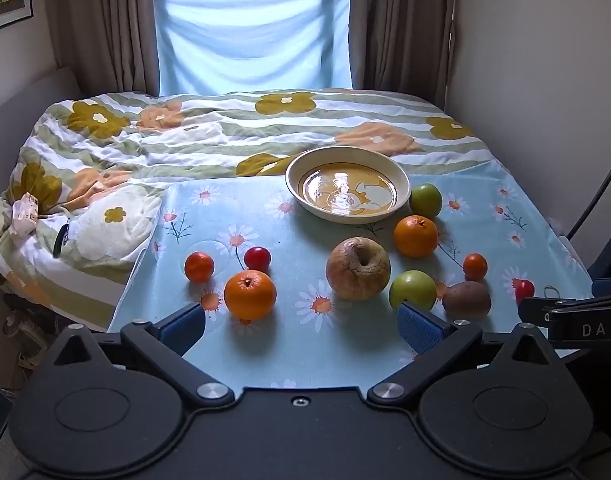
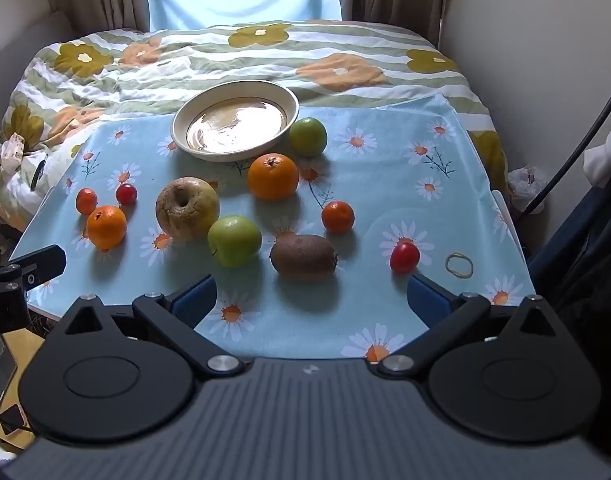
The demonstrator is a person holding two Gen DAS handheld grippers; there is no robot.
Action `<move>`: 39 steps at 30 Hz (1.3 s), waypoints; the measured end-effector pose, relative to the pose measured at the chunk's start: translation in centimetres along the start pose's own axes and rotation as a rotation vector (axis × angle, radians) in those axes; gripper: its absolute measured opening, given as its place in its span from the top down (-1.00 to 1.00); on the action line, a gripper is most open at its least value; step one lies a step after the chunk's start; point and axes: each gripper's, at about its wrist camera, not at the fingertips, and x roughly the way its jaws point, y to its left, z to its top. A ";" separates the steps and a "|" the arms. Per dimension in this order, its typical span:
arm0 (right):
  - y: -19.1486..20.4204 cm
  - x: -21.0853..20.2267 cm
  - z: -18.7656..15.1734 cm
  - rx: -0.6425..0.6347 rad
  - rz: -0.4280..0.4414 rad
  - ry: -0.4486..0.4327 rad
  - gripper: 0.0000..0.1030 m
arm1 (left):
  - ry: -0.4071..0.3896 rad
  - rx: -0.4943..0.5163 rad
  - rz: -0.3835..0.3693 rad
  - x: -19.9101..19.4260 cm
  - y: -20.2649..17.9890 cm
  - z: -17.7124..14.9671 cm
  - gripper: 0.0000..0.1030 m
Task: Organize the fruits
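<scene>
Fruits lie on a blue daisy cloth [image 1: 265,208] [image 2: 385,168]. A cream bowl [image 1: 301,168] [image 2: 185,120] stands empty at the far side. A wrinkled apple [image 1: 358,269] [image 2: 187,208], two oranges [image 1: 250,294] [image 1: 416,236], two green apples [image 1: 412,290] [image 1: 425,200], a kiwi [image 1: 466,298] [image 2: 303,257], small mandarins [image 1: 199,267] [image 2: 337,217] and red plums [image 1: 257,258] [image 2: 404,257] lie loose. My left gripper [image 1: 301,322] is open and empty at the near edge. My right gripper [image 2: 311,300] is open and empty, just short of the kiwi.
The cloth lies on a board on a bed with a flowered duvet [image 1: 145,140]. A rubber band [image 2: 459,265] lies at the right. Curtains and a window are behind. A wall is close on the right.
</scene>
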 end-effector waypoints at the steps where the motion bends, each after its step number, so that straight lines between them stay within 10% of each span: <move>1: 0.0 0.0 0.0 0.000 -0.001 0.000 -1.00 | 0.000 0.001 0.000 0.0 0.0 0.0 -1.00; 39: -0.1 0.1 -0.2 -0.001 -0.003 -0.001 -1.00 | -0.002 -0.005 0.003 0.1 0.6 0.1 -1.00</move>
